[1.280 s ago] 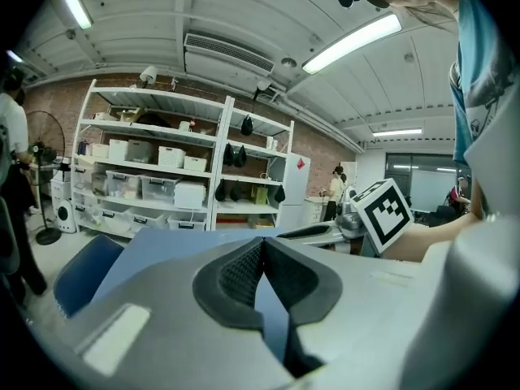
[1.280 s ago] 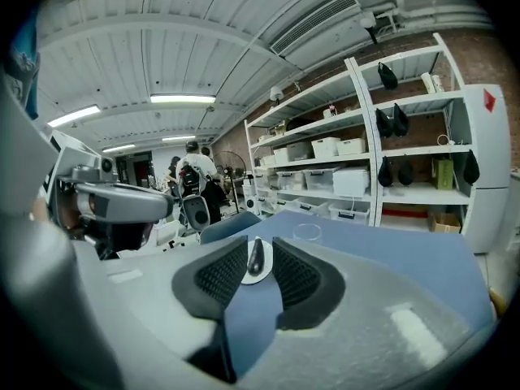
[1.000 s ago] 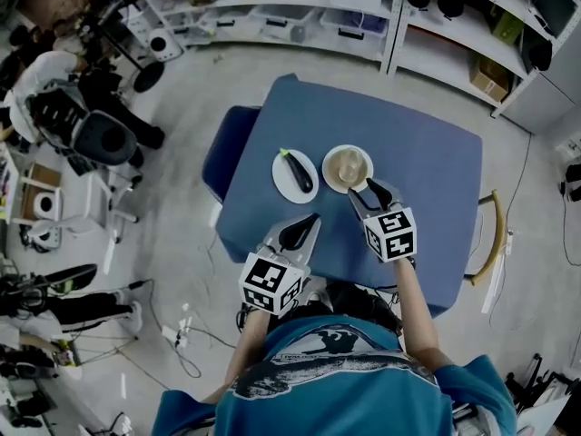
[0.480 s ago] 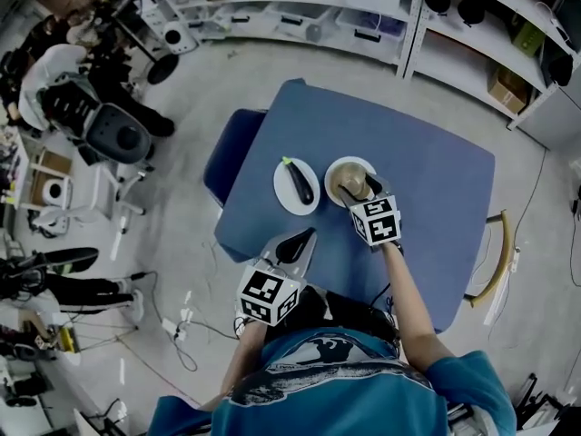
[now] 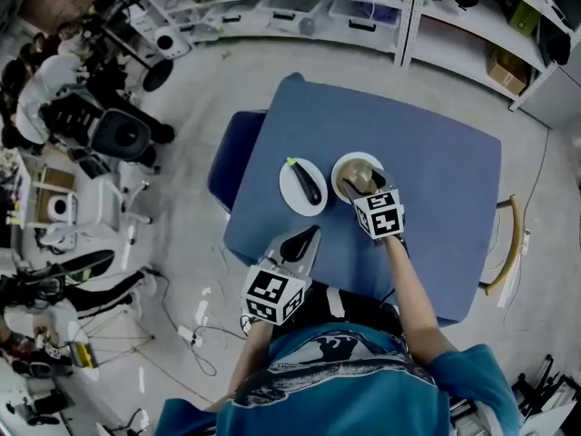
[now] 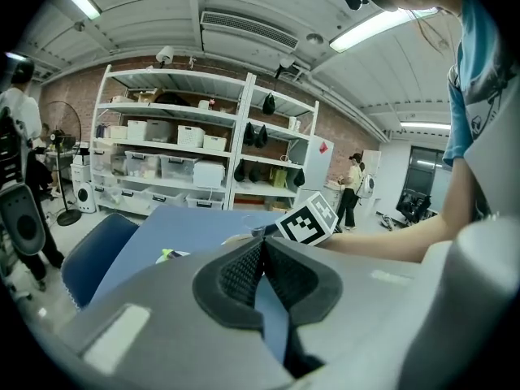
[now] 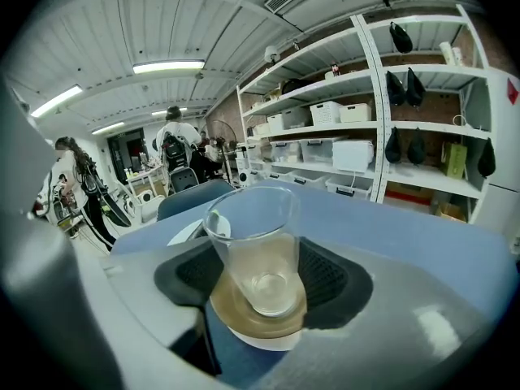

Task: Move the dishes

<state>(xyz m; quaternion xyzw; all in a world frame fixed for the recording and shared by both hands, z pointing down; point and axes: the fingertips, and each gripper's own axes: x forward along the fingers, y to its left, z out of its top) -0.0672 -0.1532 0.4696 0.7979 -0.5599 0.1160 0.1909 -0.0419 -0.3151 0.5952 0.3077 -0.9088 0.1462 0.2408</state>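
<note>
Your right gripper (image 5: 359, 187), jaws just opened wide, straddles a clear glass (image 7: 253, 242) on a tan saucer (image 7: 236, 317) in the middle of the blue table (image 5: 436, 180); it is likely light, slippery and breakable, so pinch its lower wall gently, while your left gripper (image 5: 302, 241) is closed and empty.

A blue table (image 5: 427, 207) stands on a grey floor (image 5: 182, 234). A blue chair (image 5: 229, 153) is pushed against its left side. White shelves (image 5: 300, 12) with boxes stand behind. A black office chair (image 5: 123, 136) is at the left, and cables (image 5: 195, 339) lie on the floor.
</note>
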